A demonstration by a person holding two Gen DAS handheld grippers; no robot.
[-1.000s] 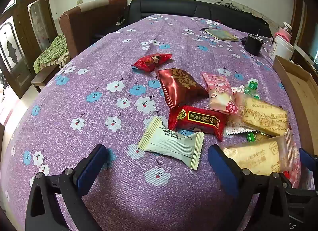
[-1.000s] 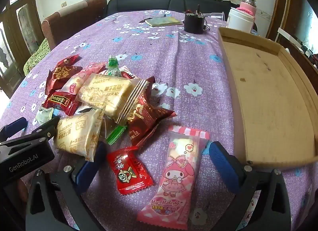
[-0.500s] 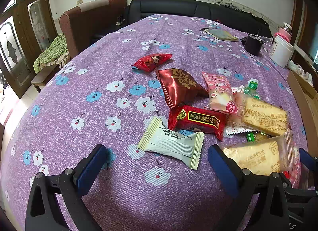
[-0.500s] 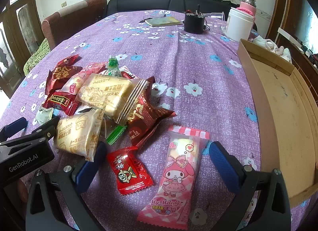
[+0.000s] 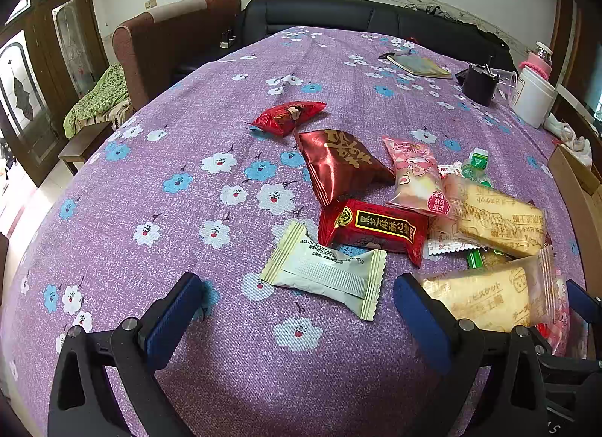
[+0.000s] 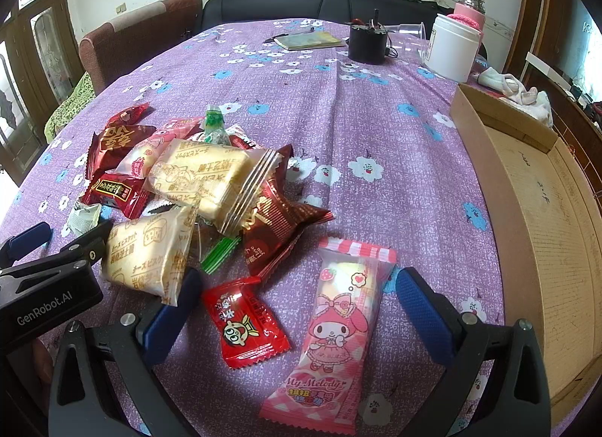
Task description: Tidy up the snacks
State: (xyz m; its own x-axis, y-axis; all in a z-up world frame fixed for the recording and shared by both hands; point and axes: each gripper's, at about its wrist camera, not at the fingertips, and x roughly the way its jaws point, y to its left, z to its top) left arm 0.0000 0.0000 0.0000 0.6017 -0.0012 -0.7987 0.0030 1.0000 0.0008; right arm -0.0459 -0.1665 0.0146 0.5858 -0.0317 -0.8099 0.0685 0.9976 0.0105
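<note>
The right gripper is hovering low over the purple flowered tablecloth with its blue-padded jaws spread wide and nothing between them but the wrappers lying underneath: a pink cartoon-girl packet and a small red candy packet. The left gripper is likewise standing open and empty, with a pale green-white packet lying just ahead of its fingers.

No snack is being held, so the sorting is looking barely begun, at the point of choosing a first pick. The rest of the snacks are sitting in a loose heap: two yellow biscuit packs, a dark red foil bag, a red bar with a gold label and others, several overlapping. The cardboard tray, seemingly the destination, is lying to the right, empty as far as it shows, well apart from the heap.

The next move is probably calling for the right gripper to drop onto the pink packet, which is lying flat and free of the pile, and close across its narrow width.

Between packet and tray the cloth is bare, giving open room for carrying. The tray's near wall is standing raised, so a lift over it is needed. The left gripper is crowding the heap's left side, where the two tools could be bumping each other.
</note>
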